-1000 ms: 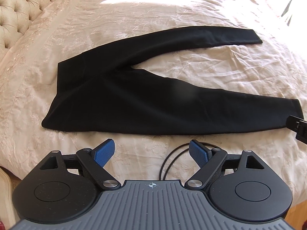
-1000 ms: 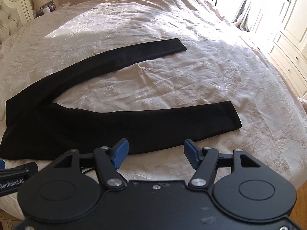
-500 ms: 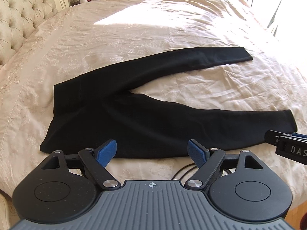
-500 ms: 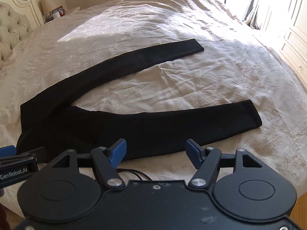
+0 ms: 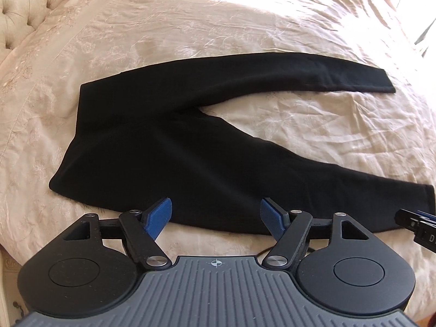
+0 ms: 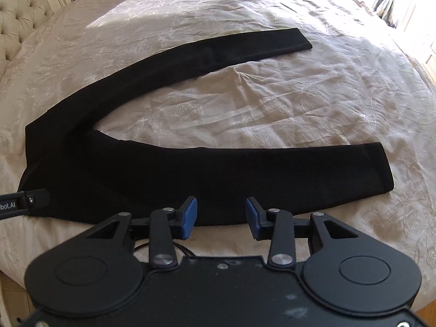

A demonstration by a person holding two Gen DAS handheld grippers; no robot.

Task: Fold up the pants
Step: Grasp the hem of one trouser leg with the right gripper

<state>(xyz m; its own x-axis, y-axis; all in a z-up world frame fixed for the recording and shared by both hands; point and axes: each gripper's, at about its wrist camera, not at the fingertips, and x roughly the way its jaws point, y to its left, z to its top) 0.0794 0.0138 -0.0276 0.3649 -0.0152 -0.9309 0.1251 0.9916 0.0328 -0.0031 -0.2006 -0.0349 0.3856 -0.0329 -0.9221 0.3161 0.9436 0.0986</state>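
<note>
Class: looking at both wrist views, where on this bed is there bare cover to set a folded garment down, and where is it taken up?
Bare bedspread lies beyond the far leg, and in the wedge between it and the near leg. The bed's near edge is crowded: the pants, left gripper and right gripper.

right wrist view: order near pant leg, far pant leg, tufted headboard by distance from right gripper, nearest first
From the right gripper:
1. Near pant leg of the black pants, directly ahead of the open fingers.
2. Far pant leg, farther up the bedspread, curving right.
3. Tufted headboard, far left corner.
</note>
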